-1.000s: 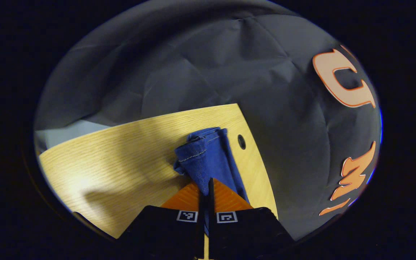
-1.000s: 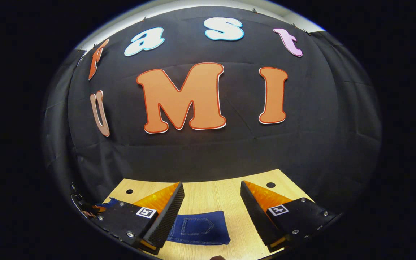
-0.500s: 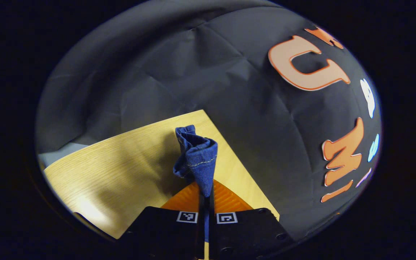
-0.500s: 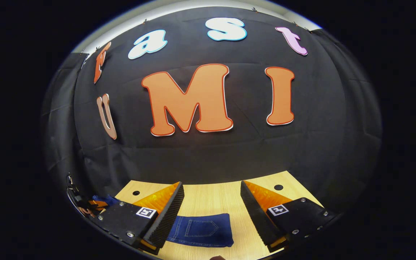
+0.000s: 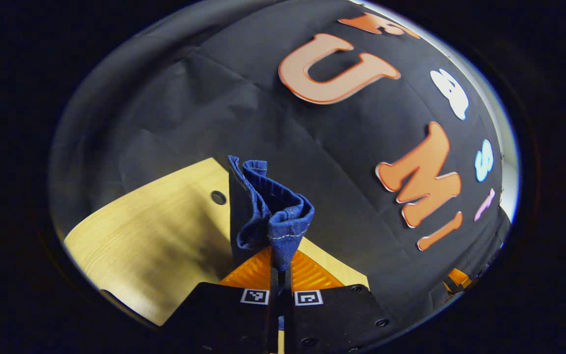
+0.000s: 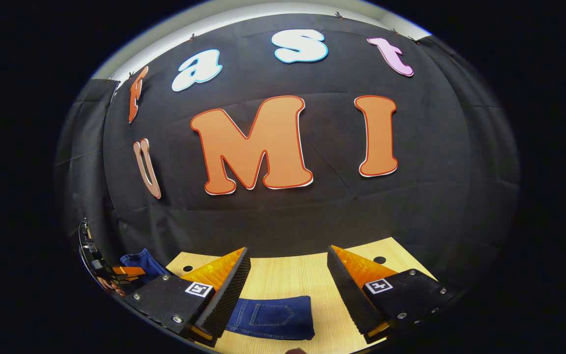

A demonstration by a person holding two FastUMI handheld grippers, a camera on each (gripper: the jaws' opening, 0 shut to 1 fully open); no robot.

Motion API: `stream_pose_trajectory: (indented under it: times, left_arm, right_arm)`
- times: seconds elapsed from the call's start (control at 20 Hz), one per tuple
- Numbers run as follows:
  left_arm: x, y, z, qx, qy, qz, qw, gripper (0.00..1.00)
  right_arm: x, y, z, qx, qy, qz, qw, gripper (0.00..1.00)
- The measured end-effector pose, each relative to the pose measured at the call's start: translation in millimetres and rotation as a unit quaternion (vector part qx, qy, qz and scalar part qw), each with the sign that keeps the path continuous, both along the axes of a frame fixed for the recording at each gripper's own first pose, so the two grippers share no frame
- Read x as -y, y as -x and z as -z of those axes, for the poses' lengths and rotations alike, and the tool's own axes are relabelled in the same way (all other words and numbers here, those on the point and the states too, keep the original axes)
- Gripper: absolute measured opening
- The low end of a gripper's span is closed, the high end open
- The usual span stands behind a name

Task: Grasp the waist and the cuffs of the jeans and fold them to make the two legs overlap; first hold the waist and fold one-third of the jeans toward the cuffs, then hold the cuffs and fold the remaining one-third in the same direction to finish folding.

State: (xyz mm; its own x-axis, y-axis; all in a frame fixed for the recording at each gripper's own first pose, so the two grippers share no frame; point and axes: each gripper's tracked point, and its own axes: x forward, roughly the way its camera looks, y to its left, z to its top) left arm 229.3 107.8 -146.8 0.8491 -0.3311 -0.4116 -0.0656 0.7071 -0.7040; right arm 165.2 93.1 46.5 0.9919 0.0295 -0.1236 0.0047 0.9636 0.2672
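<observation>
While my left gripper (image 5: 280, 268) pinches the cuffs (image 5: 270, 214) of the jeans between its 2 orange fingers (image 5: 251, 270), the blue denim stands bunched up above the fingertips, lifted clear of the wooden table (image 5: 150, 241). Behind the cloth I see a small round hole (image 5: 218, 197) in the tabletop. My right gripper (image 6: 288, 290) hangs above the table (image 6: 283, 273) with its 2 fingers (image 6: 226, 290) spread wide and nothing between them. Below that gap lies the folded part of the jeans (image 6: 270, 317), flat on the wood, with a stitched back pocket (image 6: 268, 314) facing up. Its left edge is hidden behind my right gripper's left finger. At the far left of the right gripper view I can see my left gripper (image 6: 116, 273) with a bit of blue denim (image 6: 140, 263) raised beside it. 2 more round holes sit near the table's far edge, 1 at the left (image 6: 187, 268) and 1 at the right (image 6: 379, 259).
</observation>
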Motion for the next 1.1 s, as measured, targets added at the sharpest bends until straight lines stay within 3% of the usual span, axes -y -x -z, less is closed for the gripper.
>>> stream_pose_trajectory:
  times: [0.55, 0.6, 1.0, 1.1]
  left_arm:
    - [164, -2, -38, 0.027, -0.024, 0.129, 0.991, 0.05]
    - [179, 1, -38, 0.024, -0.026, 0.141, 0.989, 0.05]
    - [280, 11, -8, -0.022, -0.067, 0.212, 0.975, 0.04]
    - [299, 14, 0, -0.031, -0.074, 0.227, 0.971, 0.05]
  right_arm:
    - [46, 4, 12, 0.000, -0.007, 0.011, 1.000, 1.00]
    - [51, 4, 13, -0.001, -0.010, 0.015, 1.000, 0.96]
    - [81, 9, 35, -0.021, -0.026, 0.023, 0.999, 1.00]
    - [86, 11, 36, -0.022, -0.026, 0.024, 0.999, 0.97]
